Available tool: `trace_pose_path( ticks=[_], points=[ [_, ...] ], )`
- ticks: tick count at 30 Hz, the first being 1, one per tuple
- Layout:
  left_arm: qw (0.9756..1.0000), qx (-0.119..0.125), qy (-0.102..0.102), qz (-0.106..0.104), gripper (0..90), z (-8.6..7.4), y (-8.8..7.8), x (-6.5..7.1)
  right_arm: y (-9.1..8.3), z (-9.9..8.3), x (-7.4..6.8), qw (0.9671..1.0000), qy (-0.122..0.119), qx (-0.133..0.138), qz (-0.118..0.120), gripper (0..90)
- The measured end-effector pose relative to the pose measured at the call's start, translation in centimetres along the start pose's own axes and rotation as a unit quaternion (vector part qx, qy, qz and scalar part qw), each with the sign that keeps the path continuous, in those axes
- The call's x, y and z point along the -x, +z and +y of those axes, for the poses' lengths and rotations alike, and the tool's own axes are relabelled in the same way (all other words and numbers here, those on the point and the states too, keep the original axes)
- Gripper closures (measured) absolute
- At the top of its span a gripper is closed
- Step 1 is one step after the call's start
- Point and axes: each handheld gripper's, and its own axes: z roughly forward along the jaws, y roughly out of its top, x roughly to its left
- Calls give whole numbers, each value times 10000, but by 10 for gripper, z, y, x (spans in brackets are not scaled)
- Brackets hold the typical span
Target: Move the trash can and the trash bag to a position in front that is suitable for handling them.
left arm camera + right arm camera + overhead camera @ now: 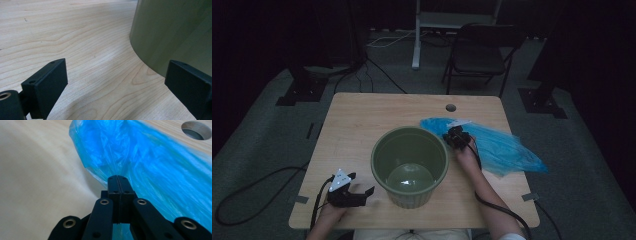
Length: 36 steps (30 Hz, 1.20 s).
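**Bag pinched, bin waiting**

Blue plastic bag (pixel 492 145) flat on the counter (pixel 357 125), just right of the green bin (pixel 409 162). Edge nipped between pressed-together jaws of the right tool (pixel 117 178). Left tool (pixel 349 190) spread, beside the bin's wall. Next, likely: lift, shake open, drape over the rim.

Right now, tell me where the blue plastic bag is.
In the high view, the blue plastic bag lies on the table's right side, beside the green bin, pinched by the right gripper.
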Motion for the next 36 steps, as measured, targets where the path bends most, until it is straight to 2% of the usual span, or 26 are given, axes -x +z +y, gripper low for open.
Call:
trace_pose_path(
  ticks=[2, 4, 10, 11, 12, 15, 18, 19, 21, 25, 30, 31, 33, 35, 36],
  points=[
    [10000, 14, 10, 4, 51, 0, -1, 1, -14, -11, -2, 10000, -89, 4, 2, 900],
    [10000, 20, 15, 9, 51, 1, -1, 1, -24, -23, 0, 9999, -49, 22, 109, 900],
    [10000, -19, 57, -1, 50, 1, 1, 2, -41, -55, 10, 9974, -502, -139, 493, 900],
    [10000, -19, 57, -1, 51, 1, 1, 2, -41, -55, 10, 9974, -502, -139, 493, 900],
    [10000, -17, 60, 2, 51, 1, 2, 2, -46, -63, 14, 9962, -521, -244, 650, 900],
    [10000, -13, 55, 1, 50, 2, 3, 2, -52, -71, 14, 9961, -459, -205, 726, 900],
    [10000, -10, 70, 10, 51, 1, 2, 2, -57, -78, 8, 9957, -477, -192, 772, 899],
    [10000, -6, 63, 13, 50, 1, 1, 2, -64, -87, 0, 9949, -539, -173, 833, 898],
    [10000, 6, 65, 19, 51, 2, 0, 2, -71, -95, -8, 9940, -554, -151, 932, 897],
    [10000, 43, 43, 30, 51, 2, -1, 1, -80, -106, -17, 9929, -583, -103, 1032, 896],
    [10000, 30, 58, 36, 50, 2, -1, 1, -102, -131, -27, 9891, -438, -16, 1407, 894],
    [10000, 31, 52, 26, 50, 2, 0, 2, -102, -131, -27, 9891, -438, -16, 1407, 894],
    [10000, 18, 61, 25, 50, 2, 0, 1, -109, -137, -28, 9862, -538, -50, 1566, 895],
    [10000, 5, 56, 25, 50, 2, 1, 2, -110, -138, -26, 9852, -548, -56, 1622, 895],
    [10000, 10, 67, 22, 51, 2, 0, 2, -110, -141, -22, 9805, -508, -70, 1899, 896]
  ],
)
